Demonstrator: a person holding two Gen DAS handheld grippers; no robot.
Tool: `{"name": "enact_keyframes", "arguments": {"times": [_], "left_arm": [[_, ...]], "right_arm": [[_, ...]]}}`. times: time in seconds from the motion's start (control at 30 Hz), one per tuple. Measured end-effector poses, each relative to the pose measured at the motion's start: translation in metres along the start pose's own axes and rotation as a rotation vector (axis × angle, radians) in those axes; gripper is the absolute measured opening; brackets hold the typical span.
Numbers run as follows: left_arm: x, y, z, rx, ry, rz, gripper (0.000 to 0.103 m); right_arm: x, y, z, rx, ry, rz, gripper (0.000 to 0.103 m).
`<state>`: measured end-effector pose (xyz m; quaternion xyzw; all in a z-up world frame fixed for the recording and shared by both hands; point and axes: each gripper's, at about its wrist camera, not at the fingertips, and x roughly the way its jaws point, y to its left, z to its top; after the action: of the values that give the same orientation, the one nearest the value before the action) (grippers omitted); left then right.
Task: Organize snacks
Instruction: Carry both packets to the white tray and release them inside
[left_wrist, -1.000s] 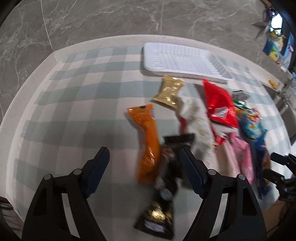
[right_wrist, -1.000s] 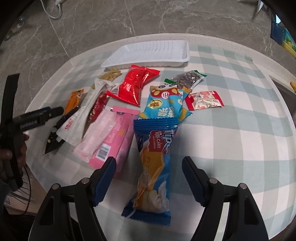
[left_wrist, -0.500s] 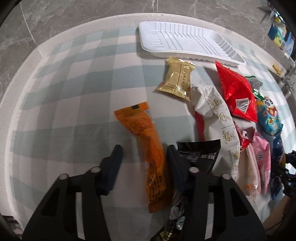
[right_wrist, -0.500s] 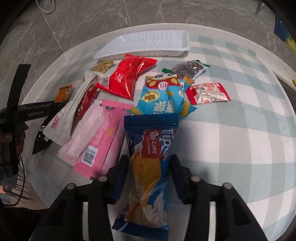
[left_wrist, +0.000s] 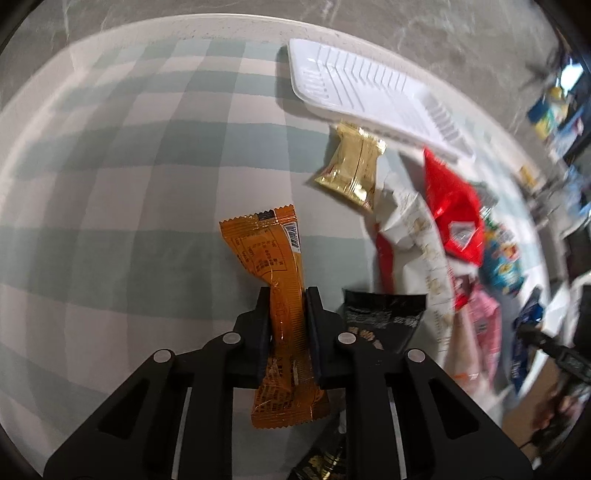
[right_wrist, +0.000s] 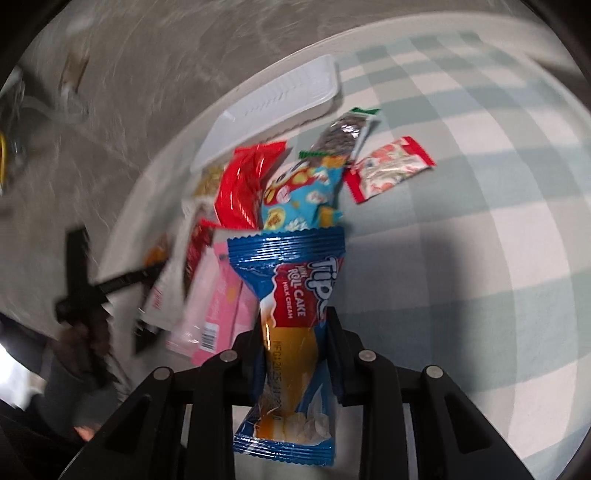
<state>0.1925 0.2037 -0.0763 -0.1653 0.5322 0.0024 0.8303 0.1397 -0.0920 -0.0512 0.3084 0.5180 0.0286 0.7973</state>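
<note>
In the left wrist view my left gripper (left_wrist: 287, 295) is shut on the middle of an orange snack packet (left_wrist: 269, 243), which is pinched narrow between the pads. In the right wrist view the jaws of my right gripper (right_wrist: 293, 321) are closing on a blue roll cake packet (right_wrist: 291, 258). Its pads squeeze the packet's waist, and both ends stick out. A white ribbed tray (left_wrist: 369, 85) lies at the far side of the checked cloth, beyond the snack pile, and also shows as the white tray (right_wrist: 280, 96) from the right.
Loose snacks lie in a heap: a gold packet (left_wrist: 351, 170), a red bag (left_wrist: 454, 206), a black packet (left_wrist: 380, 314), a light blue bag (right_wrist: 299, 192), pink packets (right_wrist: 221, 306) and a red-and-white packet (right_wrist: 388, 170). The round table's checked cloth (left_wrist: 110, 184) ends at a marble floor.
Both grippers went from wide open to shut: the left came down over the orange packet and gripped it, the right closed on the blue roll cake packet and rolled, tilting its view.
</note>
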Motion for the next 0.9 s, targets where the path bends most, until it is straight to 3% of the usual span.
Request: {"name": "enact_keyframes", "arguments": {"times": [0.13, 0.4, 0.63, 0.9], "left_arm": [[-0.010, 0.008, 0.004, -0.032, -0.018, -0.040, 0.016], [-0.029, 0.013, 0.018, -0.067, -0.053, -0.105, 0.016], [-0.038, 0.001, 0.048, -0.036, -0.063, -0.148, 0.016], [-0.049, -0.011, 0.103, 0.011, -0.092, -0.189, 0.016]], "right_arm": [[-0.015, -0.014, 0.004, 0.103, -0.036, 0.108, 0.030], [-0.023, -0.017, 0.020, 0.179, -0.067, 0.200, 0.030], [-0.024, -0.011, 0.051, 0.185, -0.073, 0.240, 0.030], [-0.015, 0.001, 0.106, 0.147, -0.070, 0.245, 0.030]]}}
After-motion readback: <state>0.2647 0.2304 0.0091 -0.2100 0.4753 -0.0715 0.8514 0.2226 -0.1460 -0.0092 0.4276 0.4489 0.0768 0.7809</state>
